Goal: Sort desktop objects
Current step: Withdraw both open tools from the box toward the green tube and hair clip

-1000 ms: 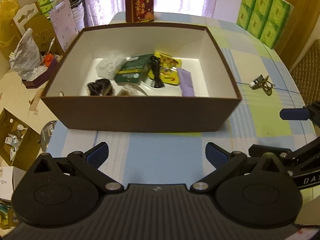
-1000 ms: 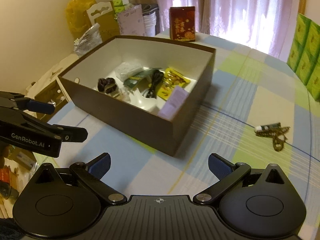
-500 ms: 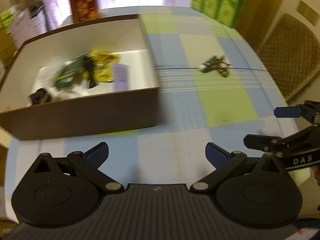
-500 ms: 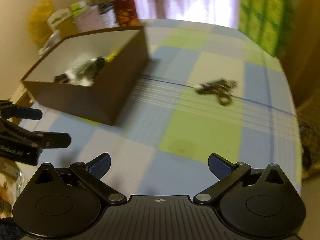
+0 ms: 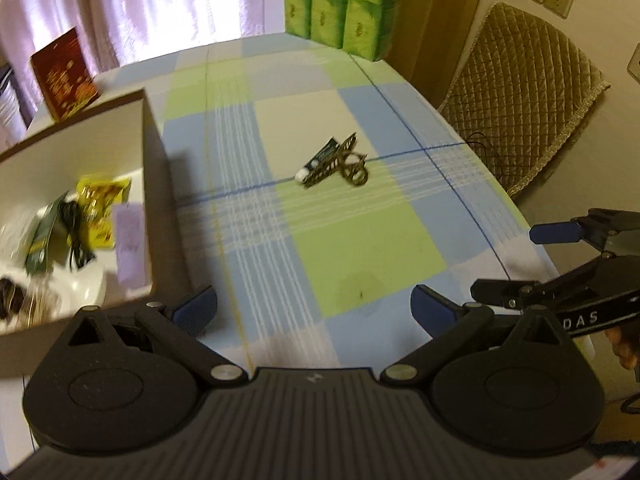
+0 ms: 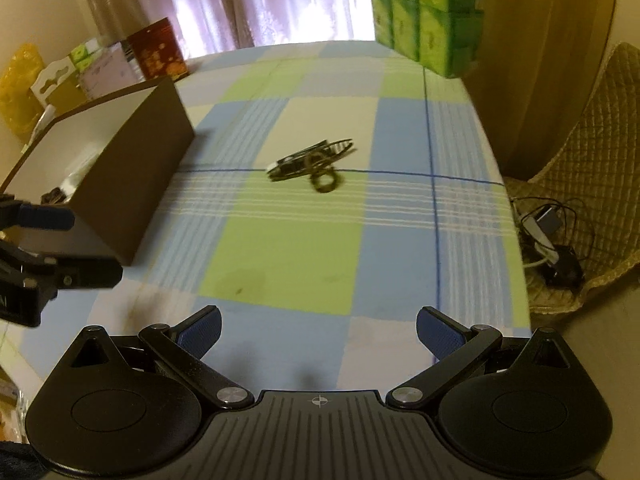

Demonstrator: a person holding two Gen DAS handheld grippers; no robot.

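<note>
A small dark bundle, a white-tipped tube tangled with brownish rings or chain (image 5: 334,159) (image 6: 312,164), lies on the checked tablecloth in mid-table. The brown box (image 5: 154,184) (image 6: 132,184) stands to its left, holding yellow packets (image 5: 100,204), a green packet (image 5: 42,236), a black cable and a lilac card (image 5: 128,244). My left gripper (image 5: 314,310) is open over the cloth near the front edge, well short of the bundle. My right gripper (image 6: 318,326) is open too, also short of the bundle; it shows at the right in the left wrist view (image 5: 516,264).
Green tissue packs (image 5: 340,0) (image 6: 424,12) are stacked at the table's far edge. A red box (image 5: 64,74) (image 6: 158,50) stands behind the brown box. A quilted chair (image 5: 520,92) sits right of the table, with cables on the floor (image 6: 548,236). Bags and cartons clutter the far left.
Both views have swung right, away from the brown box toward the bundle. The box has slid to the left edge of each view and the bundle now sits near centre. Both grippers stay open.
</note>
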